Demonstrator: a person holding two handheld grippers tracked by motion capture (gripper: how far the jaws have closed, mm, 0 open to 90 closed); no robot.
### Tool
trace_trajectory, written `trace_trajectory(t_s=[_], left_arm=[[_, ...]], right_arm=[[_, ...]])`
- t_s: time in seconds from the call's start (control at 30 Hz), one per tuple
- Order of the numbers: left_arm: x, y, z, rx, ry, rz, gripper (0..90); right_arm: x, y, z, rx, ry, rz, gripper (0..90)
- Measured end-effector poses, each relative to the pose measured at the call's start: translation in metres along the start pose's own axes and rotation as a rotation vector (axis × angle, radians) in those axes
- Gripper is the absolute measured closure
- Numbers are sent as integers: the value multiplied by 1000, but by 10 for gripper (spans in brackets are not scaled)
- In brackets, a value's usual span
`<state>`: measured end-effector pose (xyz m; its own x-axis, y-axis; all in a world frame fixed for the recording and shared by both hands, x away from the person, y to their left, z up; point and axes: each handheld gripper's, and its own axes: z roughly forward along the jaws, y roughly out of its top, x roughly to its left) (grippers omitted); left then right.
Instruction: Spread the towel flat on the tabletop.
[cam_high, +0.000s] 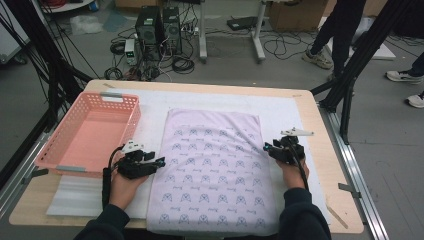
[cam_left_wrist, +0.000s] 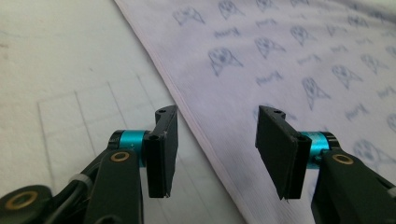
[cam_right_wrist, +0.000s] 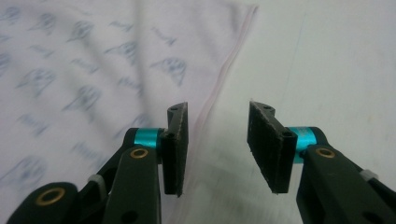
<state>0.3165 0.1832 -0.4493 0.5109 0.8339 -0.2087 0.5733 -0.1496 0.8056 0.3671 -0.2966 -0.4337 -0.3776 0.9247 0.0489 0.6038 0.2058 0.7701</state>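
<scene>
On the table (cam_high: 320, 165) lie one cloth (cam_high: 212, 165) and one basket (cam_high: 90, 132); my left gripper (cam_high: 161, 162) and right gripper (cam_high: 265, 147) gape at its edges, empty.

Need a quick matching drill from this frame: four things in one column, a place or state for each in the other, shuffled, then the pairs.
1. pink basket
2. patterned cloth
3. left gripper
4. right gripper

a. open, at the cloth's right edge
b. spread flat mid-table
c. open, at the cloth's left edge
d. left side of the table

Pairs: 1-d, 2-b, 3-c, 4-a
</scene>
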Motion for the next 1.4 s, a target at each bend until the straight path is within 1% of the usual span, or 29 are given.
trace_trajectory(t_s=[0.03, 0.13, 0.2, 0.23, 0.27, 0.3, 0.37, 0.4, 0.43, 0.47, 0.5, 0.57, 0.63, 0.67, 0.7, 0.77, 0.8, 0.87, 0.9, 1.0, 1.03, 1.17, 1.2, 1.23, 1.27, 1.3, 1.33, 1.37, 1.4], left_arm=[[0, 0, 3, 0, 2, -5, 493], [1, 0, 6, 15, -1, -9, 497], [2, 0, 5, 15, -5, -7, 497], [2, 0, 5, 13, -7, -9, 497], [1, 0, 5, 15, -8, -4, 497], [0, 0, 5, 13, -8, 0, 497], [-1, 0, 5, 14, -12, 10, 496], [-1, 0, 5, 9, -13, 13, 496], [0, -1, 4, 5, -15, 12, 493], [0, -1, 3, 3, -19, 10, 490], [0, -1, 3, -3, -23, 9, 485], [0, -1, 3, -7, -41, 13, 474], [1, -1, 2, -23, -54, 16, 466], [1, 0, 1, -33, -62, 19, 463], [2, 0, 1, -44, -67, 17, 460], [3, 1, 1, -51, -67, 15, 462], [3, 1, 2, -49, -64, 12, 467], [2, 3, 5, -37, -58, -3, 492], [2, 5, 7, -24, -57, 5, 501], [-3, 8, 15, 5, -36, 19, 531], [-4, 8, 18, 13, -33, 26, 533], [-10, 8, 20, 28, 13, 70, 600], [-12, 8, 21, 36, 32, 88, 651], [-14, 8, 21, 42, 69, 131, 733], [-16, 8, 21, 42, 89, 156, 866], [-16, 9, 21, 41, 108, 138, 879], [-18, 9, 21, 42, 141, 136, 881], [-18, 9, 20, 47, 158, 138, 881], [-18, 9, 20, 45, 159, 129, 880]], right_arm=[[-1, 6, 7, 6, 0, -2, 579], [-2, 17, 29, 14, 18, 25, 598], [0, 19, 42, 58, -3, -7, 675], [1, 19, 44, 41, -5, -12, 801], [0, 19, 45, 35, 5, -6, 868], [0, 19, 45, 39, -7, -2, 881], [-1, 19, 44, 38, -80, -12, 884], [-3, 18, 43, 33, -105, 3, 882], [-6, 17, 43, 25, -99, 40, 874], [-6, 17, 42, 25, -98, 60, 830], [-6, 17, 41, 26, -112, 48, 768], [-7, 15, 34, 7, -117, 28, 730], [-10, 13, 25, -16, -98, 34, 649], [-11, 10, 19, -34, -74, 42, 619], [-13, 7, 14, -42, -41, 52, 615], [-12, 0, 2, -48, -4, 41, 591], [-11, -4, -2, -51, 30, 34, 579], [-5, -13, -11, -16, 69, 11, 571], [-2, -18, -15, -9, 84, -10, 571], [6, -31, -26, 9, 105, -50, 570], [8, -35, -29, 5, 114, -50, 569], [8, -41, -39, -14, 130, -48, 542], [9, -42, -41, -14, 135, -47, 543], [9, -43, -42, -13, 135, -45, 542], [9, -43, -43, -18, 135, -43, 540], [8, -44, -44, -22, 133, -45, 534], [8, -45, -44, -21, 134, -36, 532], [7, -46, -45, -19, 134, -36, 530], [6, -47, -46, -20, 130, -34, 529]])
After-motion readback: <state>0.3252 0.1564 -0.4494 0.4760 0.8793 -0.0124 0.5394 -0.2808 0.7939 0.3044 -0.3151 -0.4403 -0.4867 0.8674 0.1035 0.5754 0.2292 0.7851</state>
